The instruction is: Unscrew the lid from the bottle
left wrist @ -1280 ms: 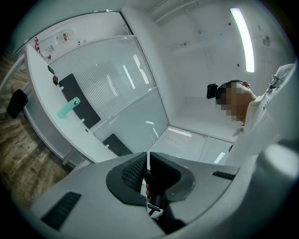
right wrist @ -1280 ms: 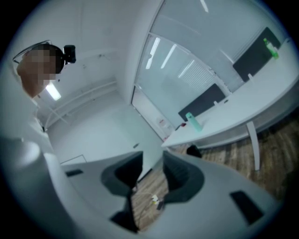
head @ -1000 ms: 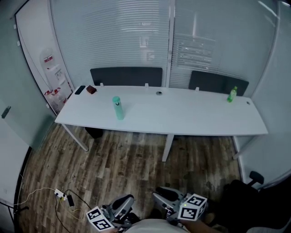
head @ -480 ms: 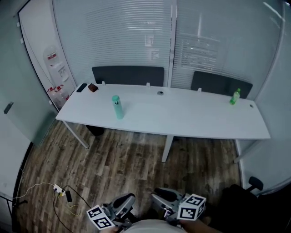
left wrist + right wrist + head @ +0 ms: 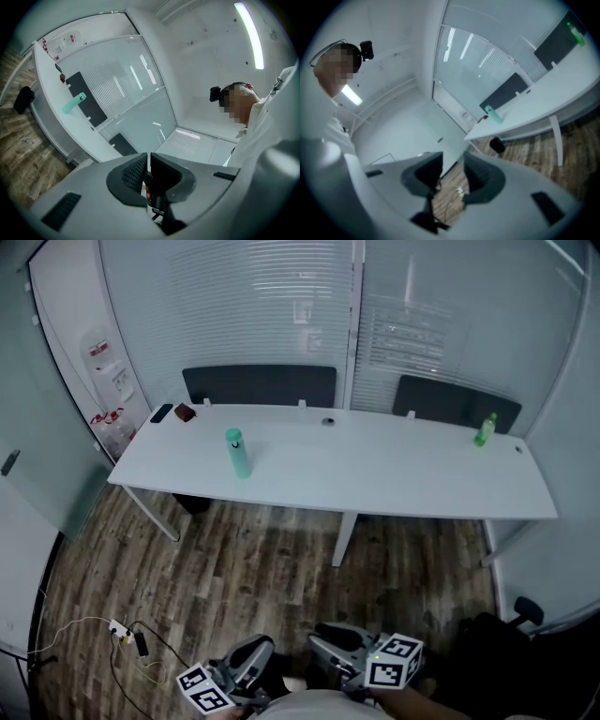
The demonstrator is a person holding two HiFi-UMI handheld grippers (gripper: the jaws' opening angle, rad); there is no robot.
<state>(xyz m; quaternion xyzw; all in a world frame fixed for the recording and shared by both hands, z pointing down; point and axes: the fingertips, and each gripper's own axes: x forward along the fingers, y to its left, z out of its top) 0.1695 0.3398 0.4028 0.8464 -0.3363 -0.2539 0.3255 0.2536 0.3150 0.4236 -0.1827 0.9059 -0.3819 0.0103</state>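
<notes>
The person stands well back from the long white table (image 5: pixel 394 486), with a stretch of wooden floor in between, so the job has not really begun. The teal bottle (image 5: pixel 238 454) stands upright on the left part of the table, apart from everything else, its lid on. A smaller green bottle (image 5: pixel 484 430) sits at the far right end. I take the teal one to be the target, though either could be meant.

Both tools hang low and close to the person's body. The left gripper (image 5: pixel 251 657) has its jaws pressed together on nothing. The right gripper (image 5: pixel 339 641) has its jaws partly spread, and only floor shows through the gap.

To do this step well, the person first needs to walk up until the bottle is within easy reach of both hands. I would open the left gripper before it gets there, since closed jaws could only nudge the bottle over. One gripper should clamp the body low and firmly, so the bottle cannot spin or tip. The other should take the lid squarely from the side or above, with its pads level on the rim. The right jaws look too narrow for the body as they stand. Tall and slim, the bottle will likely topple if it is bumped near the top.
</notes>
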